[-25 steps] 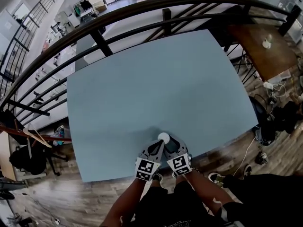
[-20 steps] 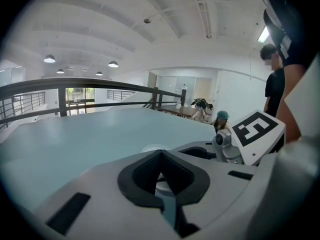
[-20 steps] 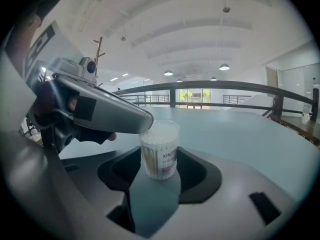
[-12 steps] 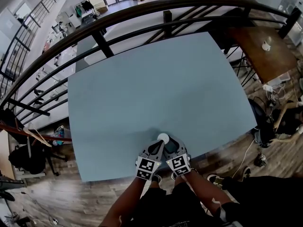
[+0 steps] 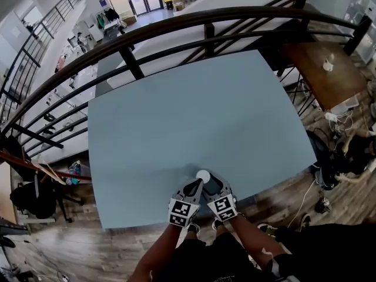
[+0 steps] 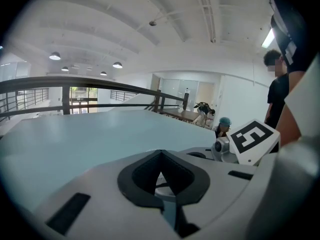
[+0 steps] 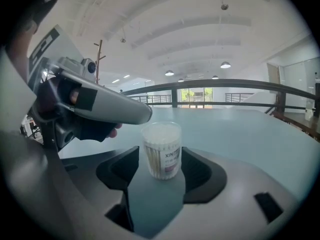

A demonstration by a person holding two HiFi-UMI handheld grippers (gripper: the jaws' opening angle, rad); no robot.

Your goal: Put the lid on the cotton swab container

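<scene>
The cotton swab container (image 7: pixel 162 151), a clear tub packed with white swabs, stands upright on the light blue table (image 5: pixel 200 110) near its front edge. From above it shows as a white disc, the container (image 5: pixel 202 174). My right gripper (image 7: pixel 161 169) has it between its jaws, which are opening; narrow gaps show at the pads. In the head view the right gripper (image 5: pixel 212 181) sits just right of the tub. My left gripper (image 5: pixel 195 184) is shut, and the left gripper (image 7: pixel 142 115) has its tip at the tub's top rim. In its own view the left gripper (image 6: pixel 160 176) shows something pale through the gap.
A dark railing (image 5: pixel 176 22) curves behind the table's far edge. A wooden table (image 5: pixel 320 63) stands at the back right. The near table edge lies right under the grippers. A person (image 6: pixel 280 84) stands at the right, other people further back.
Both grippers and the container stay in the same spot at the front edge. Only the head view has drifted slightly.
</scene>
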